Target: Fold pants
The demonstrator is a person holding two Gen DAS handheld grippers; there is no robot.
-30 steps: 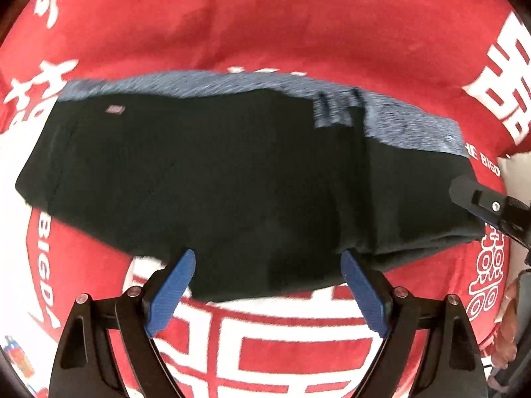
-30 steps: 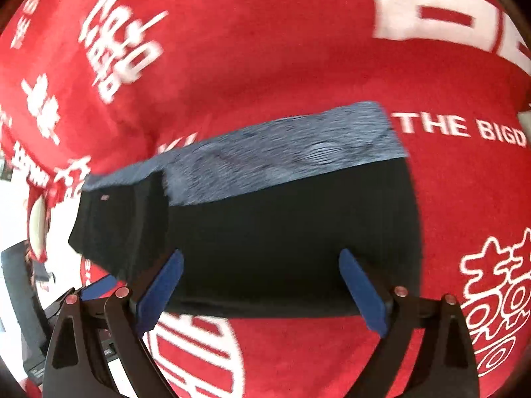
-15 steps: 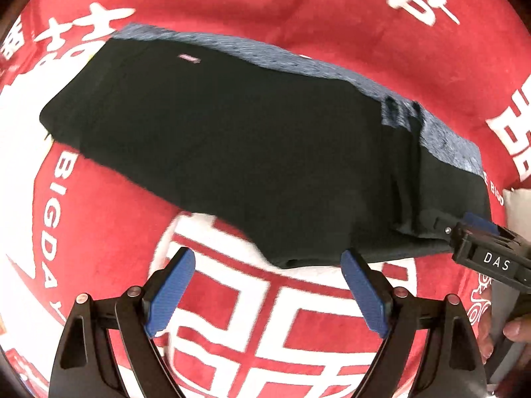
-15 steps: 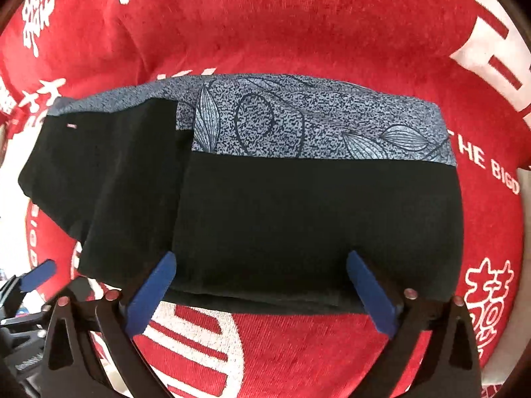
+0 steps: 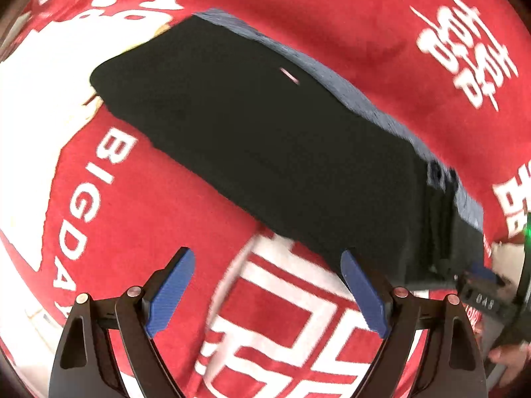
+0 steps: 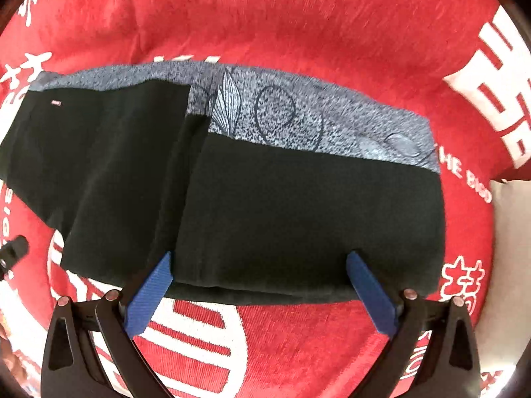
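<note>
Both jaws gape empty over the folded pants [image 6: 265,205] on the red cloth [image 6: 298,16], the right gripper [image 6: 262,285] having just widened; next, grip an edge.

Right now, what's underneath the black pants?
The pants lie folded on a red cloth with white lettering, which shows all around them. The print beneath them is covered, and so is whatever lies under the cloth. A grey patterned band runs along their far edge.
</note>
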